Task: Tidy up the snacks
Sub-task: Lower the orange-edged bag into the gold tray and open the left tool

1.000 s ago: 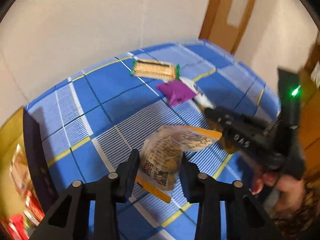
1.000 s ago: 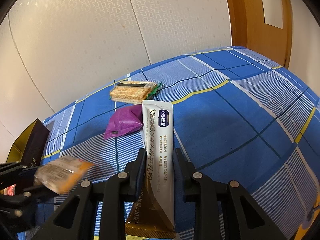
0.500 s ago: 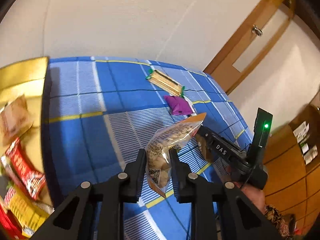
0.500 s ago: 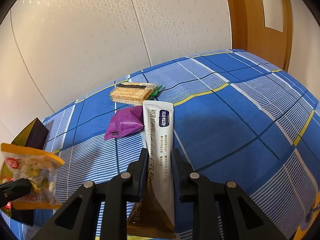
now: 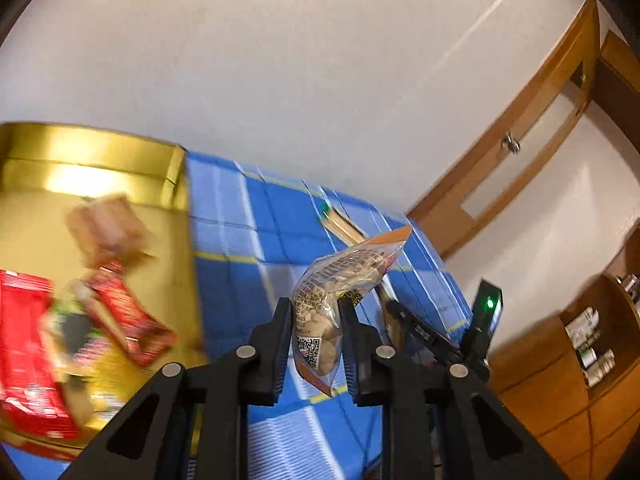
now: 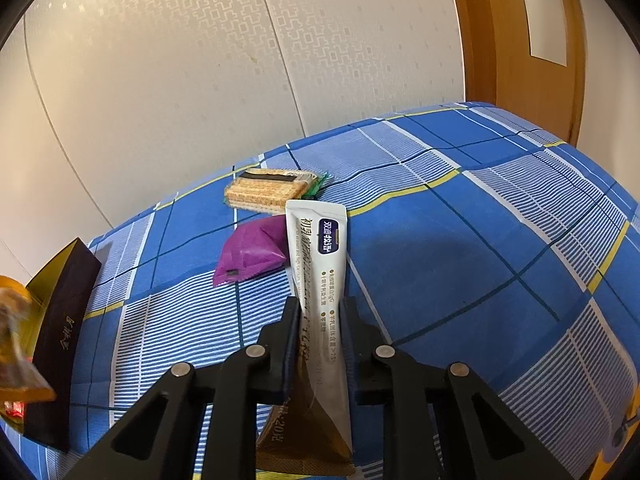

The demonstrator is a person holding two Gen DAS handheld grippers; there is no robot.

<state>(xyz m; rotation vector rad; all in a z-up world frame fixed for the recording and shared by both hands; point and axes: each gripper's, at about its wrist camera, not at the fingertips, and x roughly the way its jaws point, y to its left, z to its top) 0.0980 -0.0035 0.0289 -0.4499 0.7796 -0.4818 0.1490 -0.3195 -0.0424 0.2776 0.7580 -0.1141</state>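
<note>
My left gripper (image 5: pixel 314 322) is shut on a clear orange-edged bag of nuts (image 5: pixel 340 280) and holds it in the air just right of the gold box (image 5: pixel 100 160). The box holds several red and brown snack packs (image 5: pixel 124 312). My right gripper (image 6: pixel 319 320) is shut on a long white-and-gold sachet (image 6: pixel 320 264) above the blue checked cloth (image 6: pixel 460 260). A purple packet (image 6: pixel 252 254) and a pack of wafers (image 6: pixel 268 190) lie on the cloth beyond it. The nut bag shows blurred at the left edge of the right wrist view (image 6: pixel 16 340).
The box's dark outer wall (image 6: pixel 60 340) stands at the cloth's left end. The right gripper's body (image 5: pixel 460 336) shows in the left wrist view. A white wall runs behind the table, a wooden door (image 6: pixel 520 40) at right, wooden shelves (image 5: pixel 592 340) far right.
My left gripper has swung left with the nut bag, from over the middle of the cloth to beside the gold box. My right gripper has stayed nearly still, holding the sachet.
</note>
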